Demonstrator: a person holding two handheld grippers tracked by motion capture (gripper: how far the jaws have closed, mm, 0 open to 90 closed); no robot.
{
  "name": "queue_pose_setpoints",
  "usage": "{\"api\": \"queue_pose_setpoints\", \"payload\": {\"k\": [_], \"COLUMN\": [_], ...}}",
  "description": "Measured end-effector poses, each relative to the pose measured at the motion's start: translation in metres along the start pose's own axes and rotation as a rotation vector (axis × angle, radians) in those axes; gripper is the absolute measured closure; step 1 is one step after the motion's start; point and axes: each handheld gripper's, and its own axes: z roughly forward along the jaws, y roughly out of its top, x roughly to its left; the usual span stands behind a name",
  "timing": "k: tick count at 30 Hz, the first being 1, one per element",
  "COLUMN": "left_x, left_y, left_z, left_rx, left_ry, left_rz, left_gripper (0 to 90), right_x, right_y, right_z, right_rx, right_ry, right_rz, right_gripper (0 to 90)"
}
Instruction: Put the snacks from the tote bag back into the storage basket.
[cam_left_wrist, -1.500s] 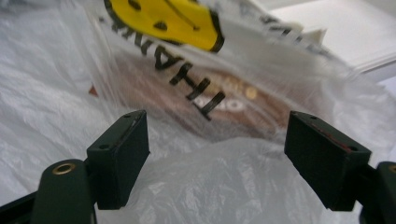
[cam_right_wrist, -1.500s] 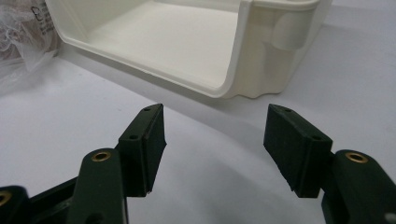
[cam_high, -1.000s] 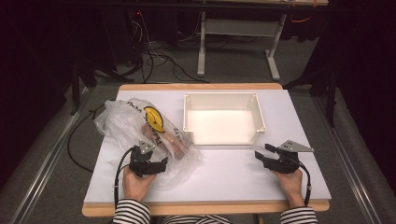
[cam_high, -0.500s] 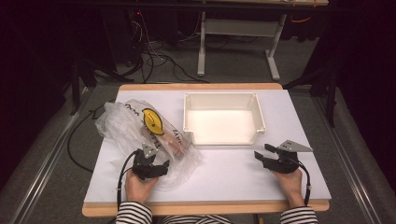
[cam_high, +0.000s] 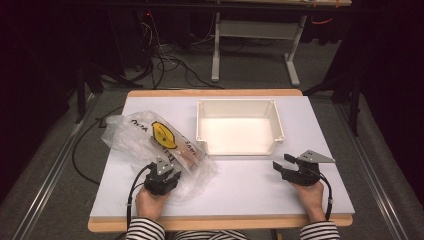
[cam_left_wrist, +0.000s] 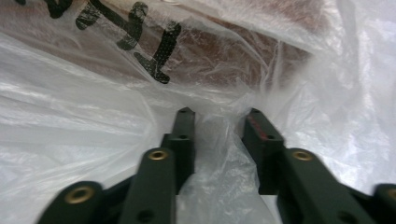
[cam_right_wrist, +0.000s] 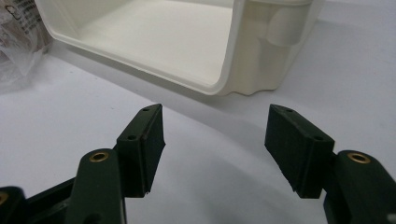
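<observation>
A fold of the clear plastic bag (cam_left_wrist: 219, 154) (lying on the table (cam_high: 240, 195) left of the white bin (cam_high: 239, 126)) is caught between the left claw (cam_left_wrist: 218, 114), whose jaws have just been closing. The right claw (cam_right_wrist: 215, 126) is held spread above bare table.

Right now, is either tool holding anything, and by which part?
The left tool has just been closing on the near edge of the clear plastic bag, with a fold of film between its jaws. The right tool is open on nothing.
</observation>
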Motion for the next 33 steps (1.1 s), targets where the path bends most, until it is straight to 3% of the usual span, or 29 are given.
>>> {"api": "queue_pose_setpoints", "payload": {"k": [2,8,17,22,29,33], "left_x": [-0.001,-0.003,-0.006,-0.019,-0.031,-0.034], "left_y": [-0.001,-0.002,-0.006,-0.005,-0.002,-0.002], "left_z": [0.000,-0.001,-0.006,-0.006,-0.004,-0.002], "left_rx": [-0.012,-0.017,-0.025,-0.032,-0.028,-0.031], "left_ry": [-0.001,-0.012,-0.074,-0.118,-0.143,-0.145], "left_rz": [-0.009,-0.016,-0.031,-0.016,0.015,0.009], "left_gripper": [81.6,87.3,88.6,88.8,88.8,88.8], "right_x": [0.000,0.000,0.000,0.000,0.000,0.000], "right_y": [0.000,0.000,0.000,0.000,0.000,0.001], "right_z": [0.000,0.000,0.000,0.001,0.001,0.001], "right_rx": [-0.002,0.001,0.007,0.011,0.011,0.012], "right_ry": [0.001,0.003,-0.002,-0.004,-0.004,-0.003], "right_rz": [-0.002,0.004,0.007,0.005,0.003,-0.001], "right_gripper": [37.4,37.4,37.2,37.3,37.3,37.3]}}
